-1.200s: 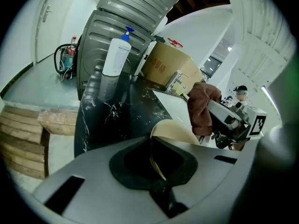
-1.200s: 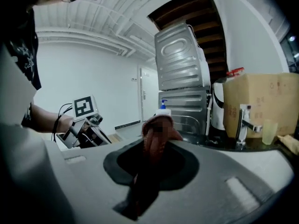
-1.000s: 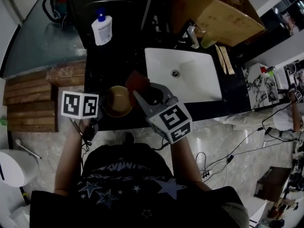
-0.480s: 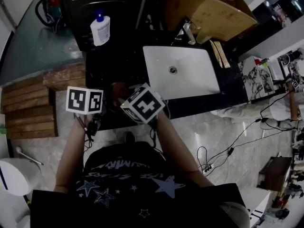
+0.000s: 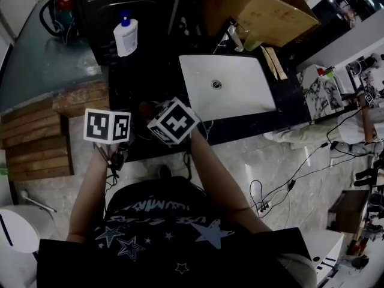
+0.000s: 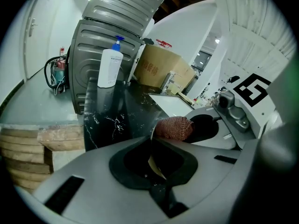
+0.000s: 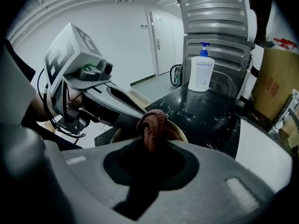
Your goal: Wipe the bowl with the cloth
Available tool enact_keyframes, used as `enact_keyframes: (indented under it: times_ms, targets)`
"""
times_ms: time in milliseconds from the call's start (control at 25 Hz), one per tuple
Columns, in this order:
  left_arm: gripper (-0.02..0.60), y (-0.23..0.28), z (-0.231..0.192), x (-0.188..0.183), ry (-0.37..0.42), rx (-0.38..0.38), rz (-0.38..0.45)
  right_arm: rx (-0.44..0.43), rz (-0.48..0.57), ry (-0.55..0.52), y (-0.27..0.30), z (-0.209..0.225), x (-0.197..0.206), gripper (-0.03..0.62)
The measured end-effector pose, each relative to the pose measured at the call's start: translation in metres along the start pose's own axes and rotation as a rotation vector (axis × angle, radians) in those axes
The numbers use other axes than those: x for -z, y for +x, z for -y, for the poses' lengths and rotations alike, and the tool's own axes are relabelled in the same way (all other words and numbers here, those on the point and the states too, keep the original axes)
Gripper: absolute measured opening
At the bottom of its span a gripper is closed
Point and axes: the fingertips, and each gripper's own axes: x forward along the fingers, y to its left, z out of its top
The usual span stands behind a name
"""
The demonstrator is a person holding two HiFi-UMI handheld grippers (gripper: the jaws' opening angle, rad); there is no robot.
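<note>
The left gripper (image 6: 152, 146) had its jaws nearly together, pinched on the thin rim of the bowl (image 6: 157, 168), one jaw inside the wall and one outside. The right gripper (image 7: 150, 147) was clamped on a bunched reddish-brown cloth (image 7: 152, 122), whose wad stuck out past the fingertips and hung over the bowl's tan rim, at or just inside the mouth. Whether the cloth already touched the inner wall could not be told.

The bowl sat at the front edge of the black marbled tabletop (image 6: 111, 121), to the left of the white sink (image 5: 240, 98). A pump bottle (image 5: 126, 36) stood well apart toward the tabletop's back edge.

The cloth looked soft and knitted. It would probably squash and follow the bowl's curve, so a grip across its bunched middle, with a good wad left free in front, seemed right. The bowl appeared stiff, smooth and fairly light. A rim pinch on one side should steady it, but such a wall may slip between the pads or let the bowl tilt or slide toward the front edge if the wiping pressed hard. Its material could not be told, so treating it as breakable seemed sensible.
</note>
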Motion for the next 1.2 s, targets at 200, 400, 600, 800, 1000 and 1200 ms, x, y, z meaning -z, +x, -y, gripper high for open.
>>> enact_keyframes:
  times_ms: [200,400,600,800,1000,1200]
  targets:
    - [0.023,-0.001,0.002,0.002,0.005,0.012,0.011,0.019,-0.023,0.049,0.002,0.004,0.005,0.067]
    - [0.023,-0.011,0.004,0.003,0.024,0.016,0.025,0.062,-0.029,0.037,-0.002,-0.001,0.004,0.067]
    - [0.023,-0.019,0.006,0.002,0.015,0.032,0.055,0.078,-0.049,0.044,-0.007,-0.003,0.006,0.067]
    - [0.025,-0.024,0.006,0.0,0.04,0.025,0.076,0.1,-0.074,0.052,-0.011,-0.003,0.012,0.067]
    - [0.025,-0.03,0.008,-0.001,0.064,0.016,0.109,0.084,-0.108,0.056,-0.013,-0.01,0.019,0.066]
    - [0.025,-0.032,0.011,0.001,0.077,0.025,0.117,0.007,-0.117,0.09,-0.01,-0.024,0.024,0.066]
